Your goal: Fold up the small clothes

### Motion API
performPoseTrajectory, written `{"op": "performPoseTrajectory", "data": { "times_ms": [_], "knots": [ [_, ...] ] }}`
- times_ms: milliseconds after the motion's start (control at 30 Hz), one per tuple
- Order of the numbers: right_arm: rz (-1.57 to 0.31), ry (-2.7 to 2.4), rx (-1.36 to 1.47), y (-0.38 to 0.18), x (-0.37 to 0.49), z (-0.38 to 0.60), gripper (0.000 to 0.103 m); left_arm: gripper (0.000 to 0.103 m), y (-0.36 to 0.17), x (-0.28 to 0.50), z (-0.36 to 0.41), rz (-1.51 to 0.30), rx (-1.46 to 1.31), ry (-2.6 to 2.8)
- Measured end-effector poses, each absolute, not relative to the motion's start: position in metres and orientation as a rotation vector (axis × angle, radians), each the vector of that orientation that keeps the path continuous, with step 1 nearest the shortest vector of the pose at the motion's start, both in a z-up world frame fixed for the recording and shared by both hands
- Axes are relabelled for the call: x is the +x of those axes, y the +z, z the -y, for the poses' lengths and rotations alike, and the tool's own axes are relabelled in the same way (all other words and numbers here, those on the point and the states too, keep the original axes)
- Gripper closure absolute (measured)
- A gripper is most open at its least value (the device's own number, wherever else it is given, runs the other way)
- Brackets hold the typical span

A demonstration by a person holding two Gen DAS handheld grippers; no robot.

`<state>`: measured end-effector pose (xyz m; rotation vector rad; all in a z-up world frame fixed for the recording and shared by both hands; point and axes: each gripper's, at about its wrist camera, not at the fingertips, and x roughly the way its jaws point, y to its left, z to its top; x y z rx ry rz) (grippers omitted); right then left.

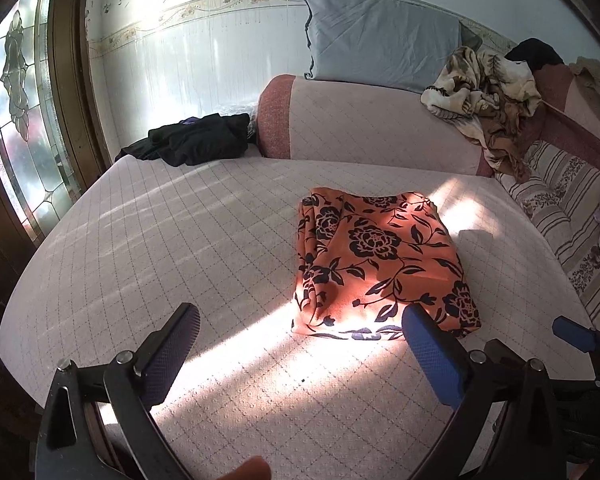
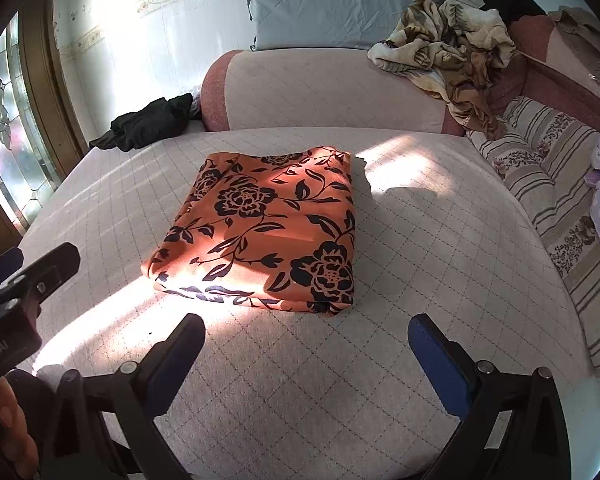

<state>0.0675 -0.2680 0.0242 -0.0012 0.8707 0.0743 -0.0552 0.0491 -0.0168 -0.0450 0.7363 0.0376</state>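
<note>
Fingertip skin shows at the bottom edge of the left wrist view, just under the left gripper (image 1: 300, 320). Jaws spread wide, nothing between them; its right finger overlaps the near edge of the orange floral garment (image 1: 380, 256) in that view, contact not determinable. Right gripper (image 2: 306, 330) likewise spread wide and empty, hovering short of the garment's (image 2: 268, 228) near edge, apart from it.

Garment: lies on the quilted pink cushion (image 2: 340, 400), roughly central, already a compact layered rectangle. Stacked edges show at the near side. Long axis runs away from the grippers toward the sofa backrest (image 2: 320, 88), skewed a little to the right at the far end. Strong sun patch crosses its near-left corner.

Beyond: black clothing (image 1: 196, 140) at the far left corner, grey pillow (image 1: 380, 44) on the backrest, crumpled patterned blanket (image 1: 484, 100) to the far right. All well apart from the garment.

Risks, as judged:
- Pinching only the top layer at the near edge would peel the stack open and undo the fold.
- Uneven lift by the two grippers would skew the layers; fabric looks thin and slippery.
- Soft cushion gives under pressure, so a finger could snag the cover instead of sliding beneath.
- Glare on the near-left corner may hide the true edge.
</note>
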Motion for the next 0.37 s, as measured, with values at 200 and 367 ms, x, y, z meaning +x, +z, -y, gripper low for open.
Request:
{"op": "performPoseTrajectory", "data": {
  "times_ms": [200, 367],
  "knots": [
    [-0.88, 0.07, -0.011, 0.021, 0.08, 0.268, 0.0, 0.002, -0.024, -0.039, -0.046, -0.753, -0.044, 0.039],
    [-0.88, 0.056, -0.005, 0.019, 0.089, 0.27, 0.0, 0.002, -0.026, -0.029, -0.043, -0.763, -0.026, 0.038]
  ]
}}
